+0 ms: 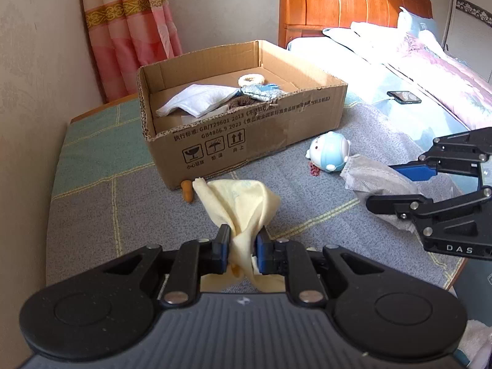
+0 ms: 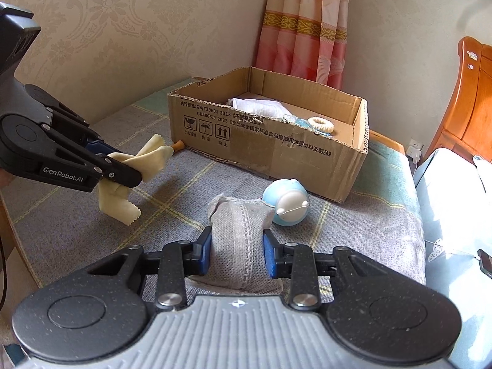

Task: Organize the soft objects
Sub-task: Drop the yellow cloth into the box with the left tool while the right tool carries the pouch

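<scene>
Both views sit low over a checked blanket [image 1: 92, 209], each looking forward along its own fingers. The left wrist view faces a cardboard box [image 1: 246, 141] close ahead, bed behind. The right wrist view faces the same box [image 2: 276, 150] from further right, towards the curtain corner. Each view catches the other's gripper.

Beige walls [image 2: 101, 30] with an embossed floral pattern met in a corner, where a pink and cream curtain [image 1: 129, 30] with a gold ornamental band hung. A plaid blanket [image 1: 101, 196] in grey and teal covered the near surface. Beyond it stood a bed with an orange wooden headboard [image 1: 347, 0] and pale bedding [image 1: 430, 67] washed in strong sunlight. A white wall socket [image 2: 414, 150] sat low beside the headboard.
</scene>
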Demonstrator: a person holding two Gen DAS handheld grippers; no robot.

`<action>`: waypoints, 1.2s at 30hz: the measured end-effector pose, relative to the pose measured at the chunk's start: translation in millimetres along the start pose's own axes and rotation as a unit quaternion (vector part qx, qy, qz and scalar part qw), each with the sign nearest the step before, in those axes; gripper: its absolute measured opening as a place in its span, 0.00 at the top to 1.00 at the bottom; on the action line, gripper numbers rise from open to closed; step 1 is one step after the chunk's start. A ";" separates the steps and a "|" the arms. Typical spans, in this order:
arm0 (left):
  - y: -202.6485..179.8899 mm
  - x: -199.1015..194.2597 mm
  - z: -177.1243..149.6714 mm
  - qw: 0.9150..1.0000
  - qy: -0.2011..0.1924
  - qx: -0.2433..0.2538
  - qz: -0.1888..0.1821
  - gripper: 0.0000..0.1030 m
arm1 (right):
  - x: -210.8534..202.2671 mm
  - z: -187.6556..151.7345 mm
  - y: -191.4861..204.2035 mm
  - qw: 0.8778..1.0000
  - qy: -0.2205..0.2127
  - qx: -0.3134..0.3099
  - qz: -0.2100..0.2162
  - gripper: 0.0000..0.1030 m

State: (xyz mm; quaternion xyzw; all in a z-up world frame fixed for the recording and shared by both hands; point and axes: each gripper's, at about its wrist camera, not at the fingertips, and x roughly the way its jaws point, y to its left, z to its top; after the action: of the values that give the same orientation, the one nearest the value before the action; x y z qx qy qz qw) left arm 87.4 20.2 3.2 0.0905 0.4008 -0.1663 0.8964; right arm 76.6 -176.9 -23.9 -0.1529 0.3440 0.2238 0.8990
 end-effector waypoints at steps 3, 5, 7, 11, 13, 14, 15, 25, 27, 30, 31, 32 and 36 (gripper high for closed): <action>0.7 -9.9 13.1 1.000 -0.016 0.001 -0.005 0.85 | -5.1 2.1 0.5 1.000 -0.004 -0.009 -0.001 0.64; 2.0 -14.3 25.9 1.000 -0.027 0.004 -0.005 0.85 | -9.6 4.6 0.5 1.000 -0.009 -0.014 0.000 0.64; 4.8 -16.0 42.1 0.999 -0.039 0.008 -0.003 0.85 | -14.0 7.7 -0.3 1.000 -0.015 -0.020 0.001 0.64; 15.0 -7.3 80.2 0.998 -0.057 0.017 0.003 0.85 | -22.6 18.1 -6.5 0.999 -0.029 -0.021 0.006 0.64; 23.2 5.8 102.0 0.998 -0.059 0.016 0.009 0.85 | -27.0 23.2 -10.1 0.999 -0.037 -0.022 0.007 0.64; 27.6 14.2 113.5 0.998 -0.056 0.014 0.010 0.85 | -28.8 25.4 -11.6 0.999 -0.041 -0.023 0.004 0.64; 31.5 21.5 123.1 0.998 -0.055 0.011 0.013 0.85 | -30.6 27.4 -13.1 0.999 -0.045 -0.023 0.001 0.64; 57.3 102.2 195.6 0.998 -0.027 0.006 0.055 0.83 | -38.6 35.5 -27.6 0.998 -0.056 -0.015 -0.022 0.64; 61.9 117.9 201.4 0.996 -0.028 0.003 0.079 0.75 | -38.0 37.1 -31.0 0.998 -0.055 -0.014 -0.027 0.64; 70.6 133.9 202.6 0.996 -0.019 -0.016 0.089 0.50 | -35.0 39.7 -37.1 0.998 -0.053 -0.010 -0.033 0.64; 73.0 136.3 201.3 0.996 -0.019 -0.022 0.086 0.44 | -34.2 40.5 -38.8 0.998 -0.052 -0.009 -0.035 0.64; 74.4 136.6 199.5 0.996 -0.021 -0.026 0.086 0.43 | -33.4 41.2 -39.7 0.998 -0.052 -0.009 -0.036 0.64; 72.5 116.7 189.9 0.994 -0.041 -0.023 0.097 0.41 | -30.3 44.6 -42.3 0.998 -0.050 -0.010 -0.040 0.64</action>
State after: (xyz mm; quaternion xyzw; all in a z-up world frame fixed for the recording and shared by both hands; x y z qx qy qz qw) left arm 317.7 5.0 43.7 0.1016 0.3572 -0.0727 0.9256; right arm 102.5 -202.8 34.0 -0.1646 0.2900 0.1981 0.9217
